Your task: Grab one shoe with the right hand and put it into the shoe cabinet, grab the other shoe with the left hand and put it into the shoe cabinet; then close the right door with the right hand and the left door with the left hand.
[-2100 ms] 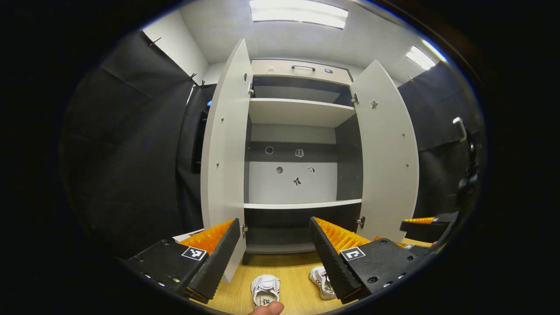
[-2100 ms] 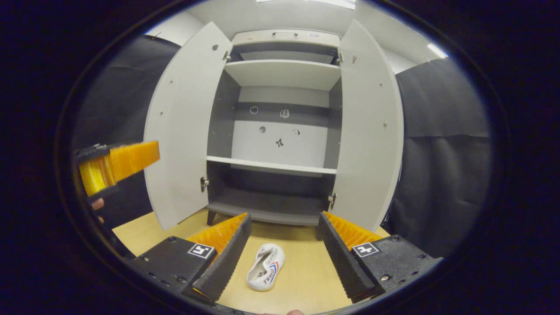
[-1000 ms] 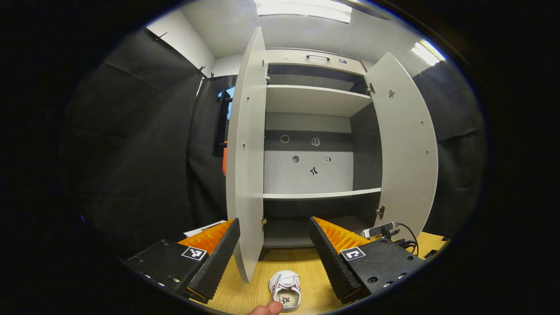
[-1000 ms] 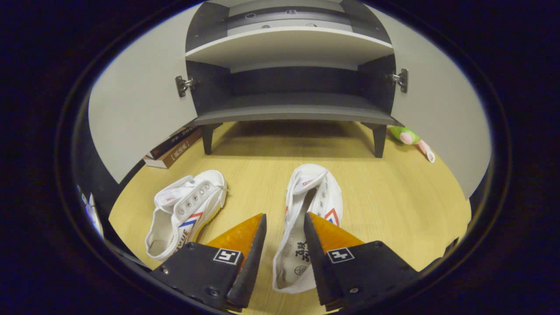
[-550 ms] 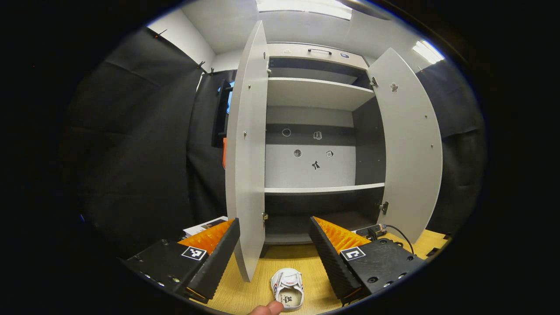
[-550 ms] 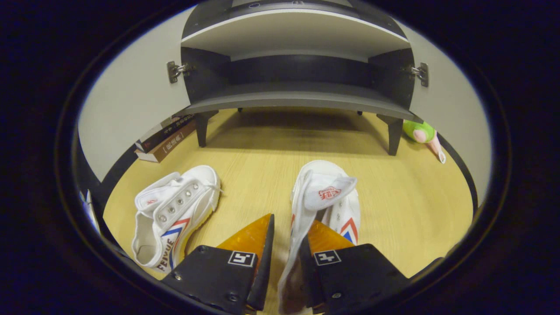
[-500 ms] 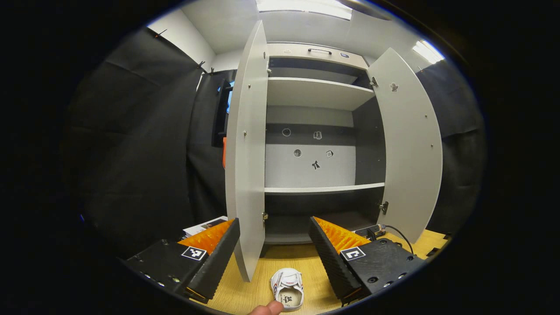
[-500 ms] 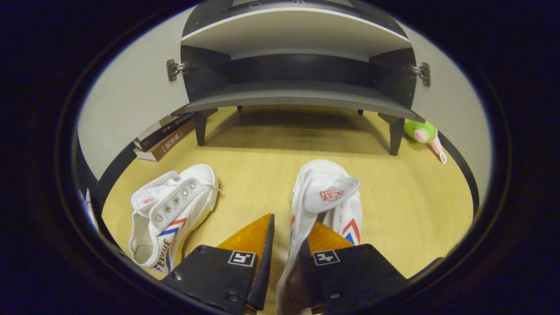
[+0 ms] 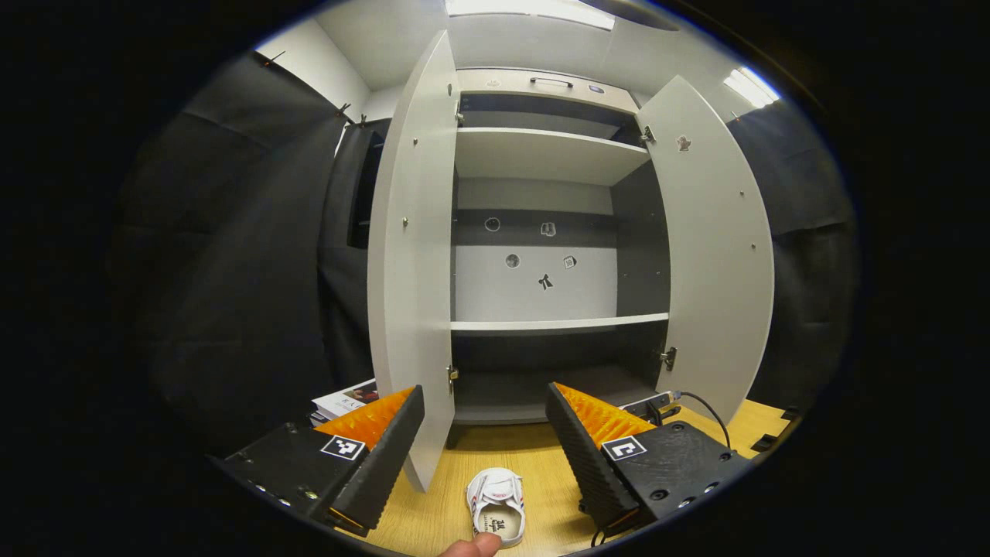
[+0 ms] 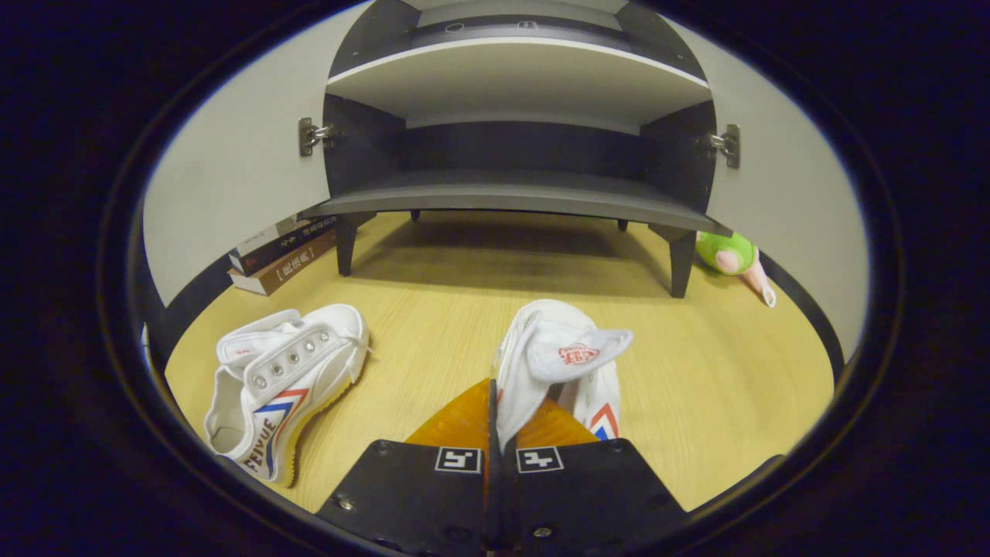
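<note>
Pinched by the right gripper [image 10: 493, 410] at its side wall, a white canvas shoe with red-and-blue trim [image 10: 558, 363] is held on the wooden floor [image 10: 696, 387], to be lifted next, it is judged, onto the open grey cabinet's bottom shelf [image 10: 514, 203].

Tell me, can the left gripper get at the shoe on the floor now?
Probably yes: the left gripper is open, and the shoe lies on bare floor below it, beside the open left door.

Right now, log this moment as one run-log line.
step: first shoe grabbed | right gripper: shut on shoe | left gripper: open | other shoe: on floor | cabinet: both doors open
</note>
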Demonstrator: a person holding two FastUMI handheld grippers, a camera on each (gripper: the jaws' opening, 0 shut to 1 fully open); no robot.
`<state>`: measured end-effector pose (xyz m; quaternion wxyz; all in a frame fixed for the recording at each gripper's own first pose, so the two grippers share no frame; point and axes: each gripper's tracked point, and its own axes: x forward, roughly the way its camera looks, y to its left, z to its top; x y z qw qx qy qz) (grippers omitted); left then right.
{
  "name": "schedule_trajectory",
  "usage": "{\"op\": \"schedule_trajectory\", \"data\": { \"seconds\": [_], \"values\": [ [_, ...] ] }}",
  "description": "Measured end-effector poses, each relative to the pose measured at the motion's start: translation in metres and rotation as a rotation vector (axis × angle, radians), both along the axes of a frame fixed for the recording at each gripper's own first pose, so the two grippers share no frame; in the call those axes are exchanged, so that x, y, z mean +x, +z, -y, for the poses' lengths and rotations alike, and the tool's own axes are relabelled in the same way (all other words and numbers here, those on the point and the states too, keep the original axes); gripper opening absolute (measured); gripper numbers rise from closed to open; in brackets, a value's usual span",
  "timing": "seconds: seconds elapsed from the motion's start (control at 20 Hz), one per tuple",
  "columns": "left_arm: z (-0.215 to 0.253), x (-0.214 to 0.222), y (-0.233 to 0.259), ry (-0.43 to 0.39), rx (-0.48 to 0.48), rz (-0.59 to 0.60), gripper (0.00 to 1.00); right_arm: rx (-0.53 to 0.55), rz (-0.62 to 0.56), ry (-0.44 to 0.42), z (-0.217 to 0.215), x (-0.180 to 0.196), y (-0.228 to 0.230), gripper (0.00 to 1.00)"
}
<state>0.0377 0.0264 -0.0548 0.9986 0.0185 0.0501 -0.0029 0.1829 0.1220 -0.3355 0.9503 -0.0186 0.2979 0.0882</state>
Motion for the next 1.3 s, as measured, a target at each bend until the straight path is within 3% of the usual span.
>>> {"op": "schedule_trajectory", "data": {
  "seconds": [0.35,0.9,1.1,1.3],
  "values": [
    [0.014,-0.003,0.002,-0.018,-0.001,0.008,0.95,-0.063,0.143,0.060,0.014,-0.009,0.061,0.04],
    [0.039,-0.006,0.010,-0.059,-0.022,0.034,0.95,-0.027,0.350,0.119,0.022,-0.017,0.252,0.04],
    [0.047,-0.005,0.013,-0.076,-0.023,0.046,0.95,-0.019,0.391,0.129,0.014,0.009,0.312,0.04],
    [0.051,-0.004,0.013,-0.074,-0.009,0.047,0.95,-0.027,0.386,0.117,0.010,0.072,0.352,0.04]
  ]
}}
